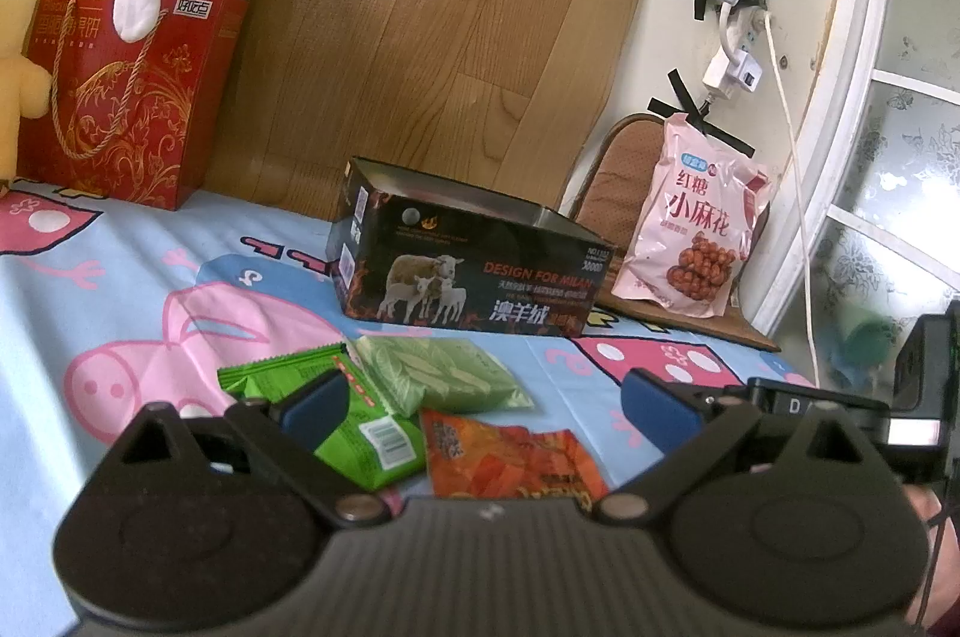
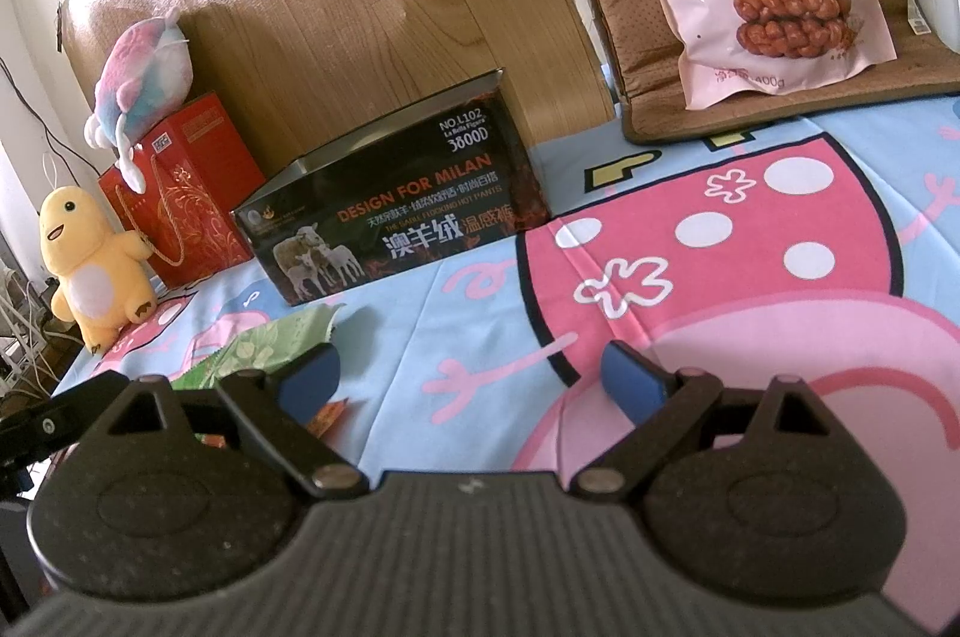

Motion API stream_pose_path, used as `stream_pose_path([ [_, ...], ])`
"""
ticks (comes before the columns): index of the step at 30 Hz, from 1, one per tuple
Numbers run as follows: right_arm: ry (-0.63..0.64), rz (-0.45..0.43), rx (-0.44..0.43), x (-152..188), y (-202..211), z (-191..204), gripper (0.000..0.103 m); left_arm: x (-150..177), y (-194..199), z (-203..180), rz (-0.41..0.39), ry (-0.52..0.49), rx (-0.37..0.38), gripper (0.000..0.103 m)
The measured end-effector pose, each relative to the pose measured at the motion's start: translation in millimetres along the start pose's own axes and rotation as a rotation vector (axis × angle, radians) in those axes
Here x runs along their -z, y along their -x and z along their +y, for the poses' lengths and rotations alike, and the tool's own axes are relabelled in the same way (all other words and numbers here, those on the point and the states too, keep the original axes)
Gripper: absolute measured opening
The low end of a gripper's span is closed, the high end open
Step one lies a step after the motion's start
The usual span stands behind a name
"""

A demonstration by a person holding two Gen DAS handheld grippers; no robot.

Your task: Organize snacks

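left gripper (image 1: 489, 406) released above orange foil snack packet (image 1: 510, 457) | right gripper (image 2: 474, 382) released, nothing held | open black cardboard box (image 1: 468, 271) behind

Black box (image 1: 468, 271); green (image 1: 354, 415), orange (image 1: 510, 457) packets; pink-blue cartoon cloth (image 2: 720, 277).

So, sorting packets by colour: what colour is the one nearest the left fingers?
Bright green, clearest in the left wrist view.

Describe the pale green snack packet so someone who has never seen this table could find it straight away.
Start at the black open-topped box printed with sheep, standing on the cartoon-pig tablecloth. Just in front of it lie three small packets. The pale green packet is the one nearest the box, patterned with leaves, unlike the bright green packet with a barcode and the orange packet.
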State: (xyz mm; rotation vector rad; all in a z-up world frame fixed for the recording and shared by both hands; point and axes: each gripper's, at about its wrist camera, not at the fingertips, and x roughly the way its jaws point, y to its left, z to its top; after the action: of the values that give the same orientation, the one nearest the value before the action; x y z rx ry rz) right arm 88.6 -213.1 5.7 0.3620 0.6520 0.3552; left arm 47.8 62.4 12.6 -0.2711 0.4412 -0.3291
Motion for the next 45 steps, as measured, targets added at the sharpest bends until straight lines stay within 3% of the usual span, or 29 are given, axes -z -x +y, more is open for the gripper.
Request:
stream_pose_path([
  [17, 0.013, 0.004, -0.007, 0, 0, 1, 0.095, 0, 0, 1, -0.001, 0.009, 0.004, 0.1],
  [20, 0.035, 0.011, -0.017, 1, -1, 4, 0.089, -2, 0, 4, 0.003, 0.031, 0.006, 0.1],
  [25, 0.102, 0.034, -0.046, 4, -3, 14, 0.07, -3, -1, 15, 0.008, 0.095, 0.01, 0.1],
  [28, 0.125, 0.052, -0.082, 6, -2, 20, 0.066, -3, -1, 21, 0.007, 0.13, 0.016, 0.1],
  [33, 0.145, 0.125, -0.214, 14, -2, 35, 0.067, -3, 0, 23, -0.002, 0.142, 0.023, 0.1],
  [36, 0.244, 0.177, -0.278, 23, 0, 55, 0.069, -3, 2, 24, -0.013, 0.15, 0.026, 0.1],
  [40, 0.345, 0.192, -0.28, 34, 2, 75, 0.083, -3, 4, 30, -0.019, 0.184, 0.031, 0.1],
  [45, 0.338, 0.179, -0.26, 31, 5, 75, 0.083, -3, 5, 36, -0.025, 0.219, 0.036, 0.1],
])
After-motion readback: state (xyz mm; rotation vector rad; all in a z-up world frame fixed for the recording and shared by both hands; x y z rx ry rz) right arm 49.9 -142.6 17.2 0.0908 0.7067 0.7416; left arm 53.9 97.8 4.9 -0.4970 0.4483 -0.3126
